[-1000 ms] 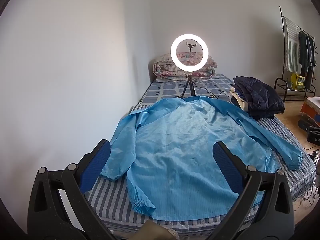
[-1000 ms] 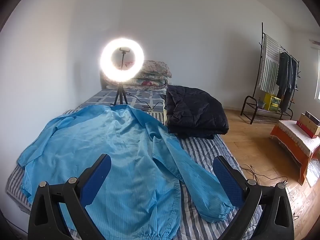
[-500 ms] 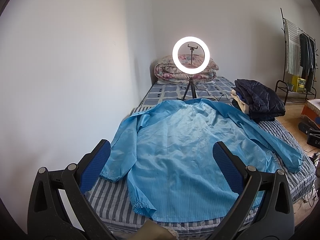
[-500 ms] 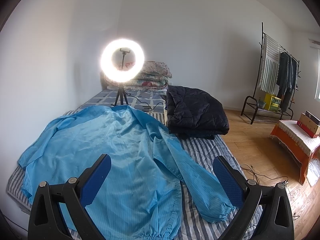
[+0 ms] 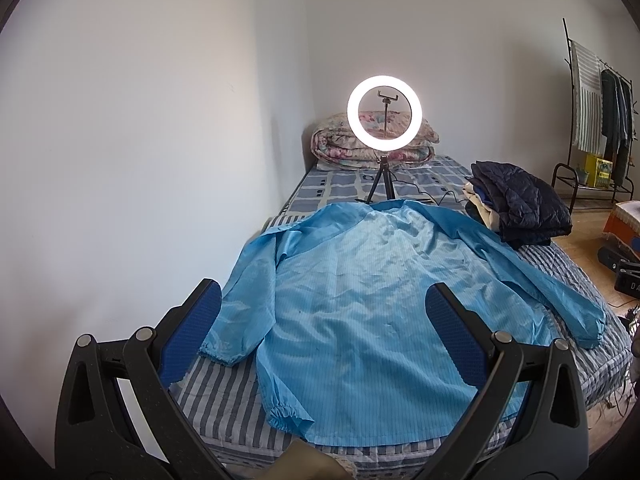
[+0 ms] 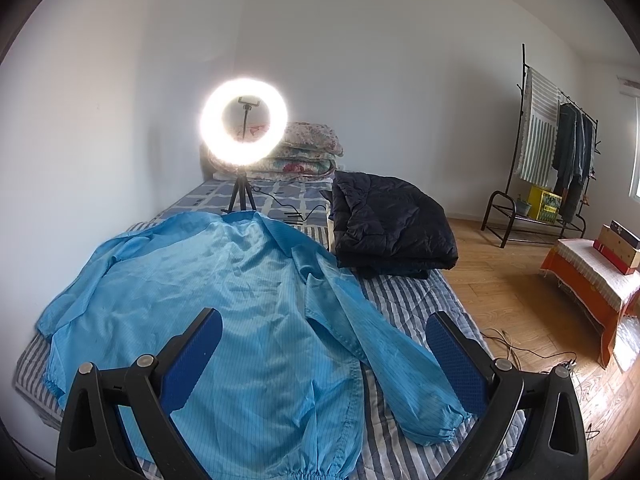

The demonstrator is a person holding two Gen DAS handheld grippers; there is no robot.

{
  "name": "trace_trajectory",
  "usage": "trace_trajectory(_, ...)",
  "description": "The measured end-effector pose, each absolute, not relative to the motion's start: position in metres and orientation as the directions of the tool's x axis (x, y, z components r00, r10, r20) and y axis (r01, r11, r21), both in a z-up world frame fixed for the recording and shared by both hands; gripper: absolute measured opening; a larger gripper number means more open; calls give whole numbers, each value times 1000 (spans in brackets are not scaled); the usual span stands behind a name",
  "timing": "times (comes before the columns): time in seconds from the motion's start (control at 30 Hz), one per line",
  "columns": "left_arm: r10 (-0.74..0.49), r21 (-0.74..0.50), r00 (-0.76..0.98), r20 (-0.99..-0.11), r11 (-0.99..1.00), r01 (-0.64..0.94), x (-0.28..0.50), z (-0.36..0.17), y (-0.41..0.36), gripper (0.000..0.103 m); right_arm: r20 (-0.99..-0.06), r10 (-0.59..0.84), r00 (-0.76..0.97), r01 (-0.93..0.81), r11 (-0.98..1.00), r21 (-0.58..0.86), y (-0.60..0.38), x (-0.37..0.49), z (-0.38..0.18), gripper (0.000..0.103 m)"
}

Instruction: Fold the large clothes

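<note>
Both grippers, left gripper (image 5: 324, 328) and right gripper (image 6: 324, 354), are hovering wide open and empty above the bed's (image 5: 224, 396) near edge; the blue jacket (image 5: 360, 292) is lying lengthwise ahead, its right sleeve (image 6: 384, 356) nearer the right gripper.

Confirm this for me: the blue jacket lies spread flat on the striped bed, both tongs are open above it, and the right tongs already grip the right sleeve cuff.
One thing is wrong: the right tongs grip nothing. The right wrist view shows them wide open, with the right sleeve cuff lying loose on the striped bed. The rest holds: the blue jacket lies spread flat, and the left tongs are open too.
</note>
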State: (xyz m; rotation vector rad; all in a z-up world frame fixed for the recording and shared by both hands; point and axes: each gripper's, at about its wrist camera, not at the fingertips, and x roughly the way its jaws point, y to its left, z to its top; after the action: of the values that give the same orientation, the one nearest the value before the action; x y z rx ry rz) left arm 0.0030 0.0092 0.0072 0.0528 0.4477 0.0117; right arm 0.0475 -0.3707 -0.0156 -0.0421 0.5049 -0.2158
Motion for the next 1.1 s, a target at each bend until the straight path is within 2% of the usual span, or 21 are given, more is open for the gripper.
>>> trace_trajectory(1.1, 30, 60, 902, -430, 998, -4, 4, 7, 14, 103, -470, -222, 854, 203, 975, -90, -369, 48, -13, 103)
